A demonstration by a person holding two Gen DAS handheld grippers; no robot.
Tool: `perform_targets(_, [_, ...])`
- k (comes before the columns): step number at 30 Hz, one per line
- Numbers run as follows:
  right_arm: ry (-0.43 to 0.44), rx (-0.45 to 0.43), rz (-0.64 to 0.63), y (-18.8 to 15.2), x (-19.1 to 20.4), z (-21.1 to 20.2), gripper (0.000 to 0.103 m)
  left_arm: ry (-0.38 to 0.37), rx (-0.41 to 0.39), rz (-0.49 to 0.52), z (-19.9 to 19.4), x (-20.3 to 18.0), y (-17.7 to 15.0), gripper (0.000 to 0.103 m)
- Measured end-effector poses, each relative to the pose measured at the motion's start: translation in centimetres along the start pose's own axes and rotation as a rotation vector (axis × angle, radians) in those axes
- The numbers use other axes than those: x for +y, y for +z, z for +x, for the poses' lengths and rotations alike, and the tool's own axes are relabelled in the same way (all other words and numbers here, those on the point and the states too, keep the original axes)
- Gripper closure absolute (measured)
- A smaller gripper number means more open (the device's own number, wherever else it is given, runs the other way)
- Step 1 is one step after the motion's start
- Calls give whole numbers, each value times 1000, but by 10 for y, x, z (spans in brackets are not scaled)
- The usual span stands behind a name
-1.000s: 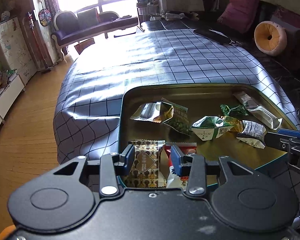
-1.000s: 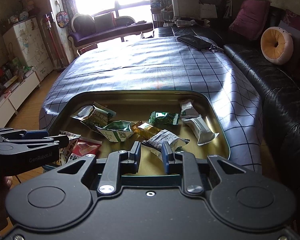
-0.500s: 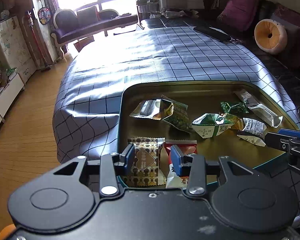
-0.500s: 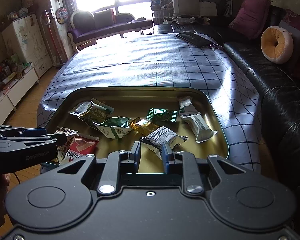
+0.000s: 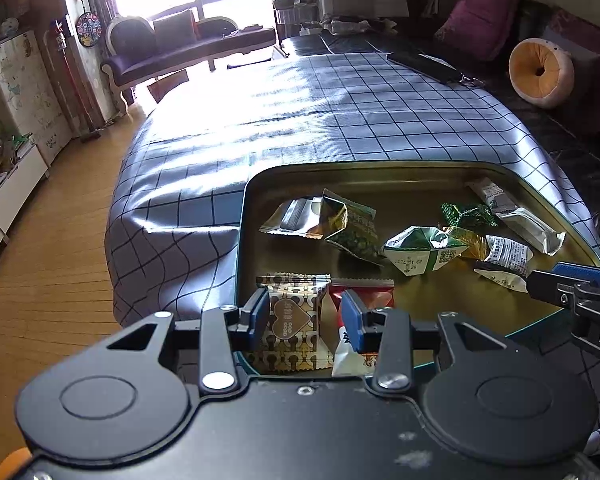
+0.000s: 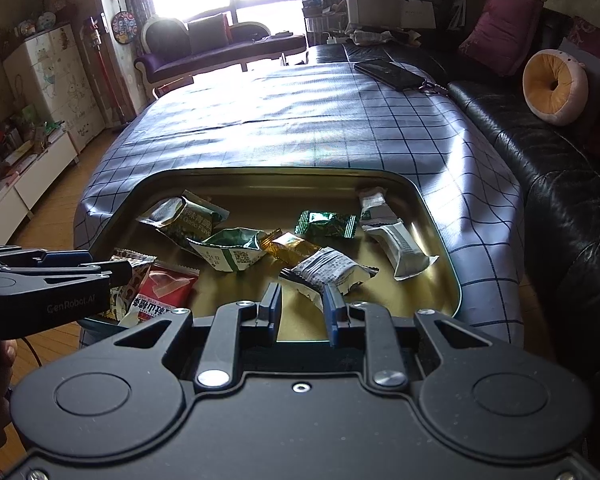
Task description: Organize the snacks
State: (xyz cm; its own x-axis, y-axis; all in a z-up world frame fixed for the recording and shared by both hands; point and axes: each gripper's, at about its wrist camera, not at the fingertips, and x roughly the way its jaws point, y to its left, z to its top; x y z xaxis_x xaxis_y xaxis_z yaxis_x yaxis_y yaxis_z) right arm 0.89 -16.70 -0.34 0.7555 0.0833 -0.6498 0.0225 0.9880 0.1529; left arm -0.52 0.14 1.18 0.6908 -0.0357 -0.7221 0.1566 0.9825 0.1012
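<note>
Snacks lay scattered in a gold tray (image 6: 440,216) on the checked surface (image 6: 300,120). Left tongs (image 5: 305,316) hovered narrowly parted over the brown heart-print packet (image 5: 292,320) and red packet (image 5: 376,296), gripping nothing. Right tongs (image 6: 300,304) stood narrowly parted, empty, near the white printed packet (image 6: 328,268).

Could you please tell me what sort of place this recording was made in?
Most likely a home living room: a black leather sofa with cushions, a purple chaise longue under the bright window, and a table under a blue checked tablecloth.
</note>
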Motion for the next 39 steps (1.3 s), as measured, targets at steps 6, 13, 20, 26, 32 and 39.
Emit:
perform_targets(6, [-1, -1, 4, 0, 0, 0, 71, -11, 13, 9, 2, -2, 0, 62])
perform_targets(13, [0, 3, 1, 0, 0, 1, 71, 0, 5, 6, 1, -1, 0, 62])
perform_targets(20, [3, 6, -3, -1, 2, 2, 71, -4, 10, 15, 2, -2, -1, 62])
perform_targets(26, [4, 7, -2, -2, 2, 2, 71, -5, 9, 13, 2, -2, 0, 62])
perform_targets(32, [3, 6, 7, -2, 0, 3, 71, -10, 12, 9, 3, -2, 0, 61])
perform_targets(39, [0, -6, 38, 0, -7, 3, 71, -17, 5, -10, 1, 2, 3, 62])
